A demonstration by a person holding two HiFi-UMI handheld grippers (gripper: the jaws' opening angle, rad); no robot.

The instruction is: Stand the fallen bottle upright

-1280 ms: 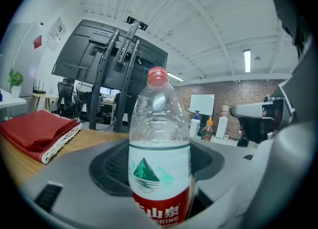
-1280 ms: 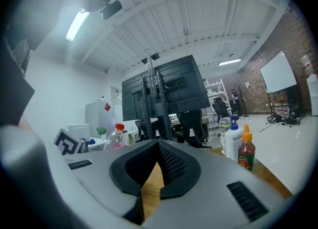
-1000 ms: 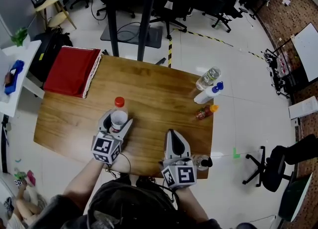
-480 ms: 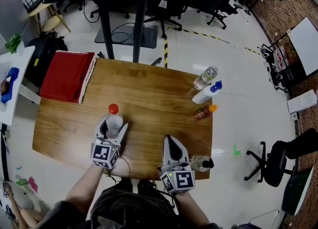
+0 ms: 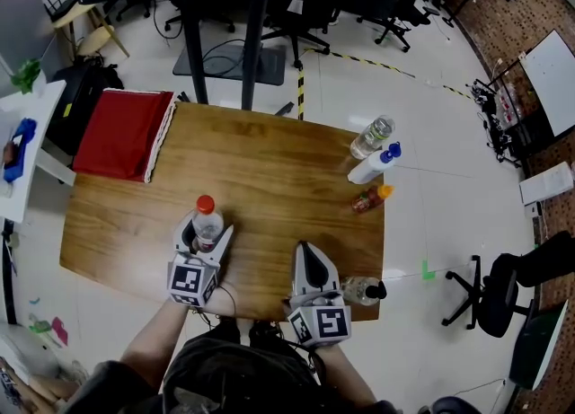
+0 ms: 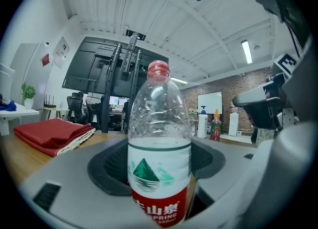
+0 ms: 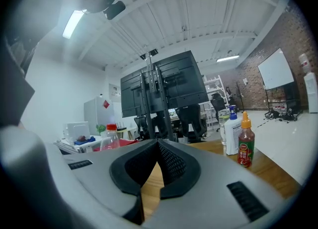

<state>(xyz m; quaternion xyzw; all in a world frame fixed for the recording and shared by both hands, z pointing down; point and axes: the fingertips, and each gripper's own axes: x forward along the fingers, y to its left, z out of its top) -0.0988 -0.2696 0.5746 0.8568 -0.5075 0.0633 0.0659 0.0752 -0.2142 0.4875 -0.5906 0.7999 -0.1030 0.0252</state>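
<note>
Jaws of left gripper [image 5: 207, 226] clamped on either side of the red-capped bottle [image 6: 159, 138], which stands upright between them; jaws of right gripper [image 7: 158, 146] closed tip to tip, bottle off to their left.

A: Is bottle [image 6: 159, 143] base visible?
B: No – cut off at btm edge, left gripper view.
A: Black-capped bottle [image 5: 366, 291], near bench [image 5: 269, 161] edge?
B: Body partly behind right tool [image 5: 305, 252], head view. Sauce bottle [image 7: 245, 147] label too small to read.

Head view steeply down over table [image 5: 269, 165]; gripper views level, low across it; all share bottle [image 5: 206, 222].
</note>
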